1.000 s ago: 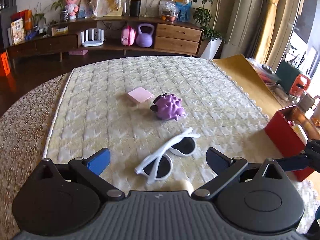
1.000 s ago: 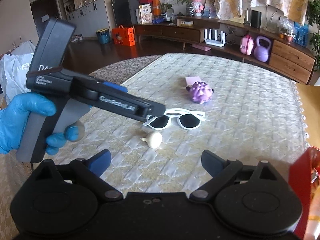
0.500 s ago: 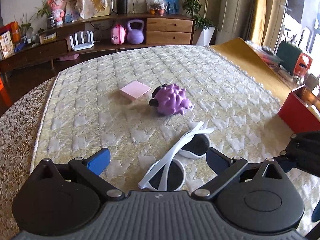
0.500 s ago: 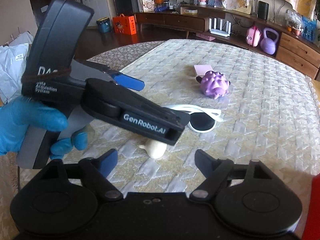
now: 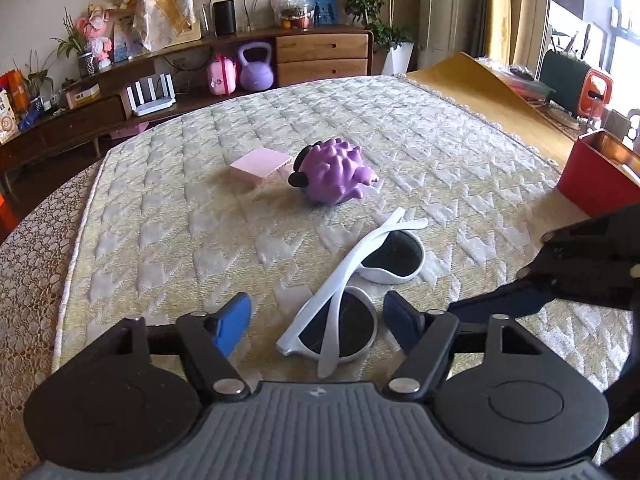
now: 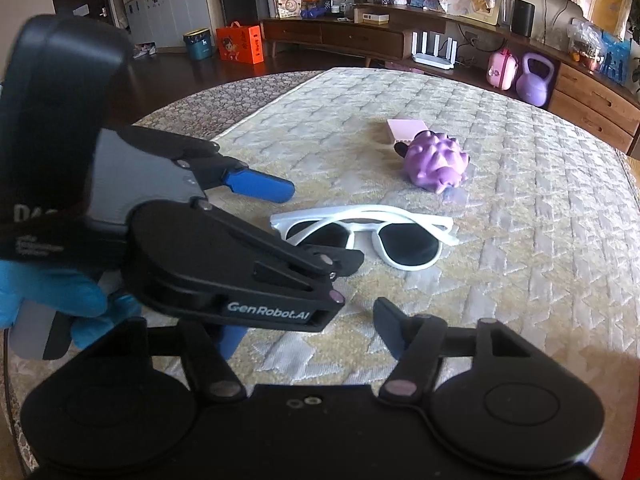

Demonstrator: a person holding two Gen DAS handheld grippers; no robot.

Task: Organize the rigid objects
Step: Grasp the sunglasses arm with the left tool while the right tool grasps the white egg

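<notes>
White sunglasses [image 5: 352,280] with dark lenses lie folded on the quilted table cover. My left gripper [image 5: 316,320] is open, its blue fingers on either side of the near lens, low over the cover. In the right wrist view the sunglasses [image 6: 372,232] lie ahead, with the left gripper [image 6: 304,220] reaching in over their left end. My right gripper [image 6: 312,332] is open and empty, just behind the left one. A purple spiky toy [image 5: 332,176] and a pink pad [image 5: 260,166] lie farther off.
A red box [image 5: 596,176] stands at the table's right edge. The right gripper's black body [image 5: 592,272] shows at the right of the left wrist view. A gloved hand [image 6: 52,300] holds the left gripper. A sideboard [image 5: 180,80] lies beyond the table.
My left gripper has moved forward and down until its fingers straddle the sunglasses' near lens. The small cream object seen earlier in the right wrist view is now hidden behind the left gripper.
</notes>
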